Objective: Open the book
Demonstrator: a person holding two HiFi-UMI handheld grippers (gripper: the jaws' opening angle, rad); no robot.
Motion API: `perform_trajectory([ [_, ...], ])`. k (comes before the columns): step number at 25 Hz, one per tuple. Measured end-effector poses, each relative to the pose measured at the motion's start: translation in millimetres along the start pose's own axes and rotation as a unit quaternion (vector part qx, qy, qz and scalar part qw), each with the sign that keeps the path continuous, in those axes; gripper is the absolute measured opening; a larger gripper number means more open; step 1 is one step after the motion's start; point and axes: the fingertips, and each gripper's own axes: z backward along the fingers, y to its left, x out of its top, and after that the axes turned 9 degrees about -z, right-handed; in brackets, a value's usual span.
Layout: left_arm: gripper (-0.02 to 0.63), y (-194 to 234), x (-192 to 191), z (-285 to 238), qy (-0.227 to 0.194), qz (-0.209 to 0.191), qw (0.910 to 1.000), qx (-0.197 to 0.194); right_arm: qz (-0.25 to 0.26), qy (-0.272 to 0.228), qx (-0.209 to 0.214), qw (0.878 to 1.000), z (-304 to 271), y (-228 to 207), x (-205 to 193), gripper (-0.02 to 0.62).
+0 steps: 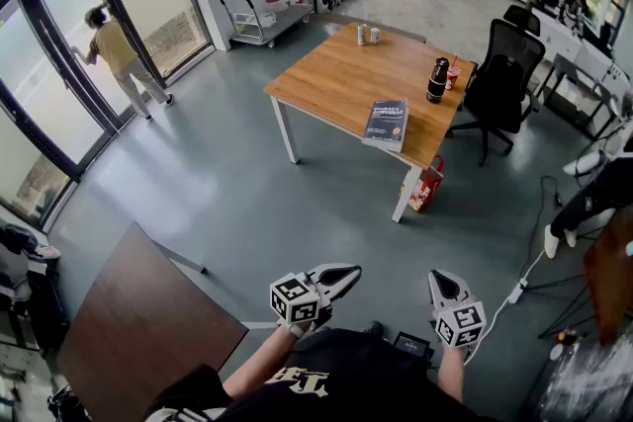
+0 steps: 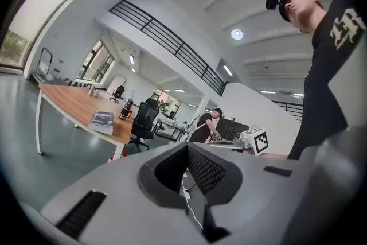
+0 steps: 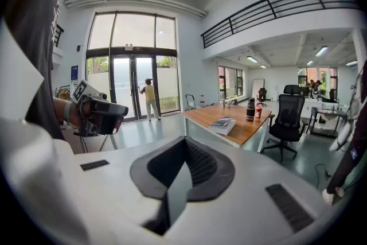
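At the far left we record a person (image 1: pixel 119 54) standing at the glass doors (image 1: pixel 59 64). Below that, a dark brown tabletop (image 1: pixel 138 331) sits near the operator's left side. A metal trolley (image 1: pixel 259 18) stands against the back wall. The left tongs (image 1: pixel 348 274) are held low in front of the operator's body, over the grey floor (image 1: pixel 227 183). In the left gripper view we find their two jaws brought together at the tips, with nothing between them. Ahead, and well apart from both tools, stands the wooden surface (image 1: pixel 336 74) on white legs. The book (image 1: pixel 386 124), dark blue in cover, lies flat and closed on that surface near its front edge, close to the corner above the front right leg. Beyond the book, toward the right edge, we note a black bottle (image 1: pixel 437 80) standing upright with a red cup (image 1: pixel 453 74) just beside it. Two small containers (image 1: pixel 367 35) stand at the far end. A red object (image 1: pixel 427 185) rests on the floor against the front right leg. The right tongs (image 1: pixel 442 279) are held beside the left pair, likewise low and over the floor. The right gripper view shows their jaws closed on each other and empty. To the right of the surface a black office chair (image 1: pixel 504 79) stands at its edge. Neither tool touches the book.
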Motion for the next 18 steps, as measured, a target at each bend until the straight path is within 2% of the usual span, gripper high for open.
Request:
perform_trajectory([
  [18,0.006,-7.6,-1.9,-27.9,0.011,0.001,0.9999,-0.002,-0.003,-0.003,0.0,1.0,11.1,-23.7,0.8,-0.012],
])
